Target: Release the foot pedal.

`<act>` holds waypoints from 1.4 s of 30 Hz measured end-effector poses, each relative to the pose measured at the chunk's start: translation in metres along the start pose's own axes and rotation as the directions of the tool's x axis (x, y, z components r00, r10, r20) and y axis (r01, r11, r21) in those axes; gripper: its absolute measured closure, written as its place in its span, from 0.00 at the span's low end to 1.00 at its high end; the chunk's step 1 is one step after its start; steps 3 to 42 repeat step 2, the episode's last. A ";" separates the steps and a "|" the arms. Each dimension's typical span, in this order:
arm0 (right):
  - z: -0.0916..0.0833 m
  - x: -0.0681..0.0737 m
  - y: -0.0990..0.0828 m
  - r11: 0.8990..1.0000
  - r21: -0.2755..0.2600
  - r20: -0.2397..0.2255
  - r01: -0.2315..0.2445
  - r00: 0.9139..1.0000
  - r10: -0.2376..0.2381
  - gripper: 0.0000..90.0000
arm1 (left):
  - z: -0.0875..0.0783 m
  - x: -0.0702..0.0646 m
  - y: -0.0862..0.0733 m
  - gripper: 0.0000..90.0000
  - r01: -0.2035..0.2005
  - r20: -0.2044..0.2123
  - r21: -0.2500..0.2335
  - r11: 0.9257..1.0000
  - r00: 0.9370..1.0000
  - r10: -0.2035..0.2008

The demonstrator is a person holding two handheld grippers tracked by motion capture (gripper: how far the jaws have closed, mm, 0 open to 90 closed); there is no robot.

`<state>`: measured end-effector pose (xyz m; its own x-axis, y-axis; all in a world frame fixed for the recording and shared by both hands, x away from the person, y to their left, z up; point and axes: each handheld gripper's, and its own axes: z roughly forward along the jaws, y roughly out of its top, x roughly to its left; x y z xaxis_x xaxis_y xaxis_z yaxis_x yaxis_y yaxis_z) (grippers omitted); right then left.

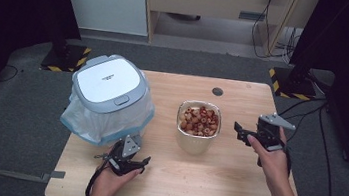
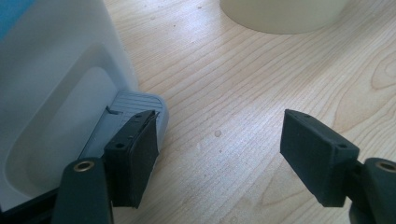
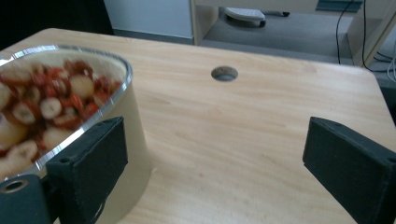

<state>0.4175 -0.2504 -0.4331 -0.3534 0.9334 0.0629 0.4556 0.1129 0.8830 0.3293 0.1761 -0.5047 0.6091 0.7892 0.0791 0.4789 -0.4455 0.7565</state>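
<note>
Both my claws are hovering released over the tabletop [image 1: 233, 176].
My left claw [image 2: 219, 154] is gaping beside the bin's grey pedal [image 2: 140, 109]; my right claw [image 3: 215, 168] is spreading open just right of the snack-filled bowl [image 1: 198, 126], centre tabletop.

No legible text anywhere.

pale matt wood table [image 1: 232, 185]; glossy plastic bin lid [image 1: 106, 80].
</note>
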 end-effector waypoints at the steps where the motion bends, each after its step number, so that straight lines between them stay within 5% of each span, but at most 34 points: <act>1: 0.000 0.000 -0.005 1.000 0.006 0.000 0.000 1.000 0.000 0.08 | 0.000 0.000 0.000 0.30 -0.001 -0.001 0.000 1.000 1.000 0.001; 42: 0.001 0.000 -0.010 1.000 0.014 0.000 0.002 1.000 -0.002 0.08 | 0.000 0.000 0.000 0.30 -0.002 -0.001 0.000 1.000 1.000 0.002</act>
